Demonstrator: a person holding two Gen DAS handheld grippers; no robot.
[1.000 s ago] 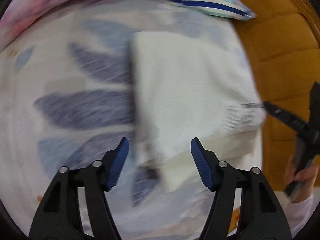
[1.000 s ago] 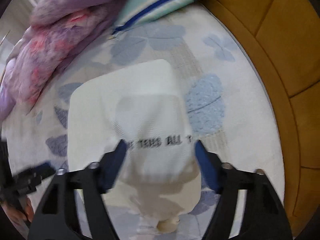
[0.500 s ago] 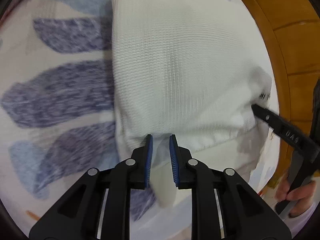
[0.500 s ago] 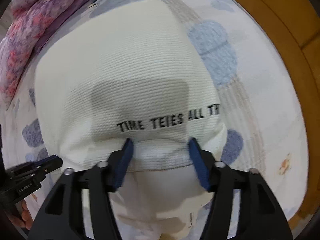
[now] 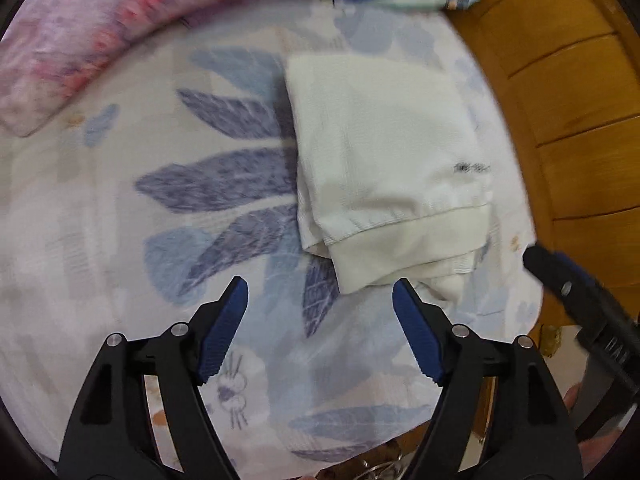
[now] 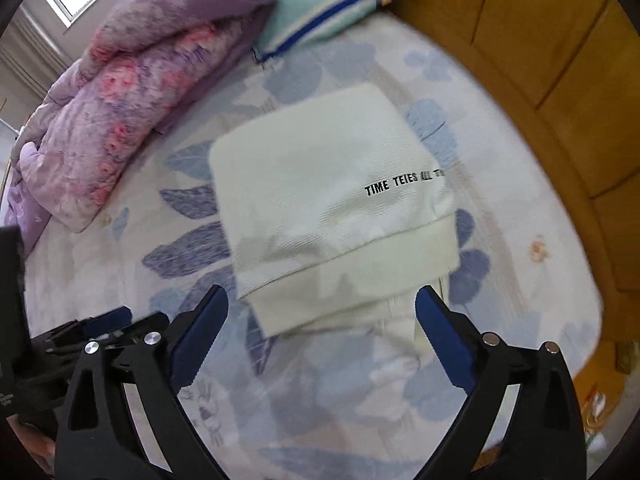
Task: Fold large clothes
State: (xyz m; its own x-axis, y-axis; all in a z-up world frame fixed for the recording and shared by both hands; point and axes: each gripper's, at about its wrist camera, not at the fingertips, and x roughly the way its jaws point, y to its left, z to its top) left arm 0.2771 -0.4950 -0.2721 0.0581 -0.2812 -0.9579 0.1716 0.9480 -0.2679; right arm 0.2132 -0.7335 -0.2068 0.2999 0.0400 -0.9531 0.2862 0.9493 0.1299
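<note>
1. Surface: bed sheet (image 6: 360,400) with blue leaf print, bounded by a wooden bed frame (image 6: 560,80); purple floral quilt (image 6: 132,100) and striped teal pillow (image 6: 320,8) lay at the far end, well beyond both grippers.
2. White garment (image 6: 328,208), folded into a compact block, ribbed hem nearest the tools, black lettering on top; it lay flat on the sheet just ahead of both grippers.
3. Left gripper (image 5: 320,308): jaws apart and opening; nothing between them; garment ahead and to its right.
4. Right gripper (image 6: 322,316): jaws wide and opening; garment hem seen between the tips, pads not touching it.
</note>
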